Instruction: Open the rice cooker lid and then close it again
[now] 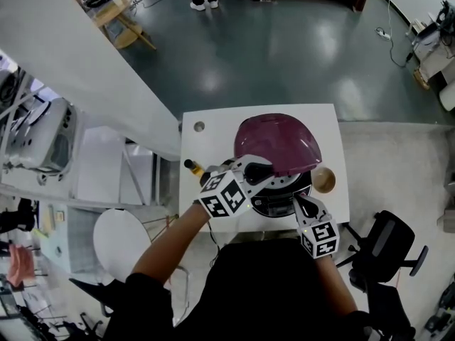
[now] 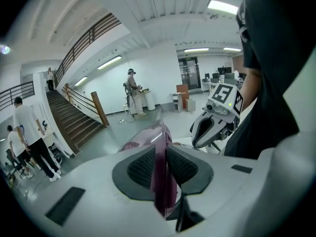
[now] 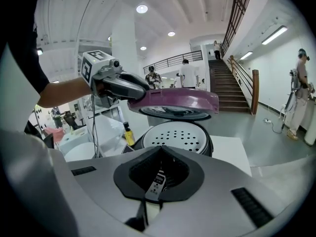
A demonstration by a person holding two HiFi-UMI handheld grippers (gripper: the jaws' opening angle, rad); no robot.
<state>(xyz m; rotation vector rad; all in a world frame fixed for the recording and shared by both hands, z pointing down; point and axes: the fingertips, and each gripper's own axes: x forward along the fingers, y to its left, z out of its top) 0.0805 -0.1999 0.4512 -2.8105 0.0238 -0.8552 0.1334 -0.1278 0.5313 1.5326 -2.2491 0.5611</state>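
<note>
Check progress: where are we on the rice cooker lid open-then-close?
Opening looks done: the purple lid stands raised off the rice cooker, perforated inner plate exposed. In hand: the left hand-held gripper is clamped on the lid's edge. The right hand-held gripper sits shut and empty by the cooker's front. Left: lowering the lid until it closes.

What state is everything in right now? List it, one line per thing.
Rice cooker lid: partway open, lifted clear of the pot.
Rice cooker: uncovered, perforated white inner tray showing.
Left gripper: shut on the lid's edge.
Right gripper: shut, empty, near the cooker's front.
Bottle: upright beside the cooker.
</note>
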